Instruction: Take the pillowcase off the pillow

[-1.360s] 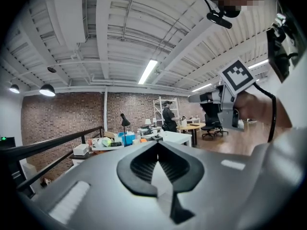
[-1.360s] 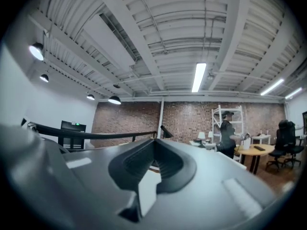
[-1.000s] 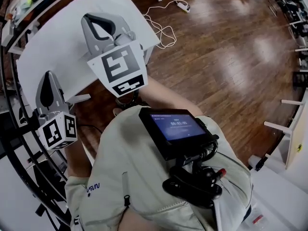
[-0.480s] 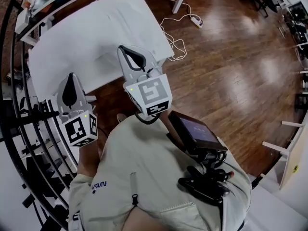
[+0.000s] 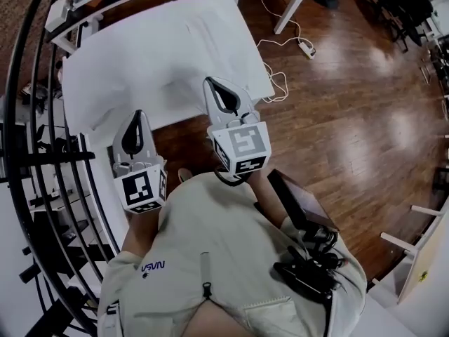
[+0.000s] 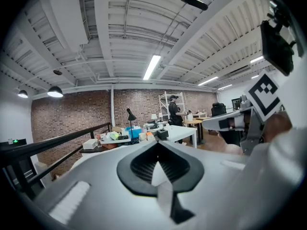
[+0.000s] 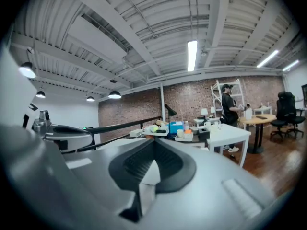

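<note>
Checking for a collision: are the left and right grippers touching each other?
Apart. The head view shows the left gripper and the right gripper side by side, with wooden floor plainly visible between them.

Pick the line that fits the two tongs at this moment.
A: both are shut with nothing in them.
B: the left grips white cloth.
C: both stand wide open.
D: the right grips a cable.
A: in their own views the left tongs and the right tongs each show their jaws closed together, with nothing between them.
</note>
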`<action>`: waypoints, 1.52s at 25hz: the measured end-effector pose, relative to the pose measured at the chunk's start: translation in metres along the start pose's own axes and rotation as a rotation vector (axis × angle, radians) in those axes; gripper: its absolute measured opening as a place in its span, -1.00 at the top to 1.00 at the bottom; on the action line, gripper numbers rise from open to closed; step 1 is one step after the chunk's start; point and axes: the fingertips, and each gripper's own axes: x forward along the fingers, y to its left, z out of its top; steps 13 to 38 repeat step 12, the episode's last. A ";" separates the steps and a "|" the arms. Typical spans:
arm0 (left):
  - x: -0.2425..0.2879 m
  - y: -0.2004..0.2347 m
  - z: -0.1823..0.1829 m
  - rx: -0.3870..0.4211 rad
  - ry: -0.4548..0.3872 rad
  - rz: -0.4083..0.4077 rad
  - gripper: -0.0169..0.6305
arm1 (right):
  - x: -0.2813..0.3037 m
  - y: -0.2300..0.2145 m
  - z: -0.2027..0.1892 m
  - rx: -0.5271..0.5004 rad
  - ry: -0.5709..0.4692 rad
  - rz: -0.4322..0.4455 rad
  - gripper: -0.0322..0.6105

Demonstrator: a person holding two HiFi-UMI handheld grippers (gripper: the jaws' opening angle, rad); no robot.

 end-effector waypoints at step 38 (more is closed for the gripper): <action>-0.003 0.004 -0.006 -0.002 0.024 -0.003 0.93 | 0.005 -0.002 -0.007 0.005 0.018 -0.009 0.90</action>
